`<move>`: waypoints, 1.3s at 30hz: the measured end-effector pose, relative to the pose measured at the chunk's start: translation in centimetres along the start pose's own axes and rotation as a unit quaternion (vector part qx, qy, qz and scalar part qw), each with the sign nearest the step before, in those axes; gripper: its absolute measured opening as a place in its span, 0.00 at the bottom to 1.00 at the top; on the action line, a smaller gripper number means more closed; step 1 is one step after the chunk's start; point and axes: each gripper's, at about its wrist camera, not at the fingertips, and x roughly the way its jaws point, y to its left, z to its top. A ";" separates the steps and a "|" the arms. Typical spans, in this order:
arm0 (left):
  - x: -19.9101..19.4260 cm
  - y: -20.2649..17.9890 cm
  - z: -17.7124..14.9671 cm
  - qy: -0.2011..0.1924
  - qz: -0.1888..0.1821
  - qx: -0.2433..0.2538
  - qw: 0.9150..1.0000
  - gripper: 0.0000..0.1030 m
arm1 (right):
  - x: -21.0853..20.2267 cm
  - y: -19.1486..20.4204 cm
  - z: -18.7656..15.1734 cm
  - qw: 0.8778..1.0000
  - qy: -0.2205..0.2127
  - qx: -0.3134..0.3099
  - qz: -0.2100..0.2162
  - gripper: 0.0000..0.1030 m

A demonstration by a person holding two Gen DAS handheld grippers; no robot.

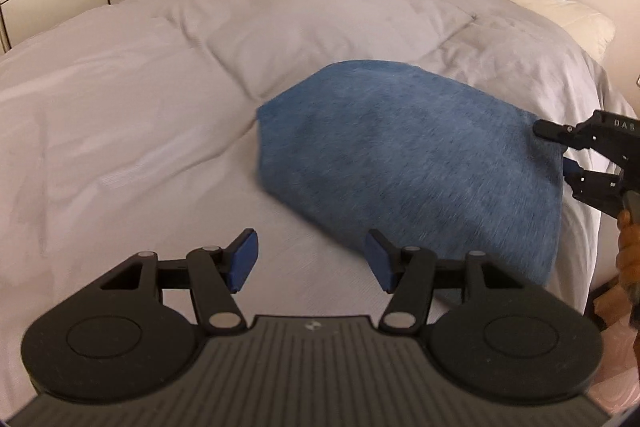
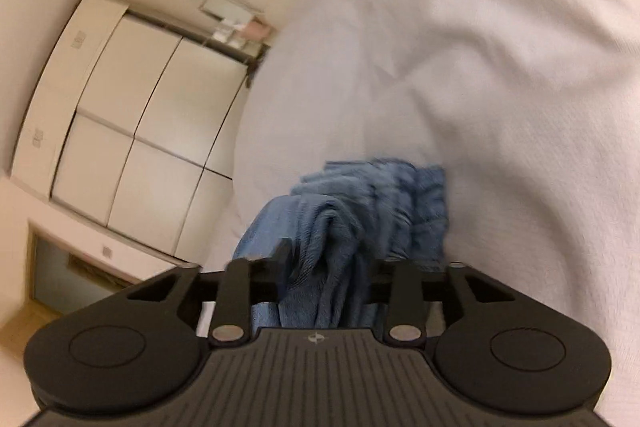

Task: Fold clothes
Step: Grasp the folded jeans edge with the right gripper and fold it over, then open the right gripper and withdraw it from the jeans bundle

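Blue cloth on the bed, pinched at its right edge.

It lies folded on the grey duvet, near the bed's right side, with wide bare duvet to its left and beyond it. The right gripper clamps bunched cloth between its fingers, reaching in level from the bed's edge. The left gripper hovers spread and empty, just beside the cloth's near-left edge.
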 end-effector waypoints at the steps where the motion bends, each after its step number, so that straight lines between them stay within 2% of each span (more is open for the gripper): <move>1: 0.2 0.0 0.2 -0.002 -0.003 0.000 1.000 0.53 | 0.2 0.6 0.0 1.000 -0.002 -0.022 -0.006 0.37; 2: 0.4 -0.1 0.7 -0.006 -0.004 0.002 1.000 0.53 | -0.1 1.1 -0.1 0.999 -0.007 -0.042 -0.007 0.23; 3: 0.6 -0.2 1.2 -0.010 -0.005 0.005 1.000 0.53 | -0.4 1.5 -0.1 0.998 -0.013 -0.061 -0.007 0.17; 6: 1.0 -0.6 2.5 -0.023 -0.007 0.014 1.000 0.53 | -1.6 3.1 0.1 0.994 -0.034 -0.103 0.001 0.14; 9: 1.8 -0.8 3.4 -0.031 -0.014 0.021 0.999 0.53 | -4.7 3.2 -0.6 0.989 -0.077 -0.125 -0.017 0.14; 11: 3.1 -1.1 4.0 -0.028 -0.023 0.023 0.999 0.53 | -4.0 1.8 -0.4 0.991 -0.063 -0.110 -0.032 0.14; 13: 4.0 -1.5 4.2 -0.027 -0.019 0.034 0.999 0.46 | -2.4 -0.5 -0.4 0.994 -0.034 -0.082 -0.066 0.14; 16: 5.4 -2.0 4.6 -0.026 -0.014 0.049 0.998 0.43 | -2.5 -1.6 -0.8 0.994 -0.060 -0.058 -0.073 0.12; 17: 5.7 -2.0 4.7 -0.028 -0.017 0.050 0.998 0.43 | -2.7 -1.7 -0.9 0.993 -0.073 -0.053 -0.073 0.12; 19: 6.5 -2.1 4.7 -0.025 -0.021 0.055 0.998 0.44 | -1.8 -0.1 -1.0 0.987 -0.089 -0.096 -0.090 0.12; 22: 8.2 -2.2 4.7 -0.013 -0.012 0.063 0.998 0.48 | 0.5 -1.0 -1.2 0.984 -0.073 -0.095 -0.133 0.15; 26: 7.8 -2.6 4.9 -0.016 -0.014 0.069 0.997 0.44 | 0.8 -0.1 -0.8 0.979 -0.067 -0.110 -0.160 0.37; 29: 6.9 -3.0 5.1 -0.028 -0.025 0.079 0.996 0.44 | -0.2 2.6 -1.2 0.961 -0.099 -0.183 -0.181 0.39; 32: 7.1 -3.7 5.0 -0.030 -0.027 0.090 0.995 0.44 | -0.9 4.7 -2.3 0.938 -0.131 -0.257 -0.192 0.40; 35: 8.7 -4.0 4.9 -0.015 -0.018 0.090 0.996 0.44 | 1.4 5.1 -3.2 0.916 -0.118 -0.329 -0.199 0.38; 37: 9.7 -4.0 5.1 -0.009 -0.013 0.083 0.996 0.48 | 3.1 3.9 -3.5 0.904 -0.089 -0.356 -0.221 0.34; 39: 10.1 -4.1 5.4 -0.002 -0.008 0.074 0.997 0.48 | 4.9 2.4 -3.3 0.902 -0.065 -0.352 -0.242 0.31</move>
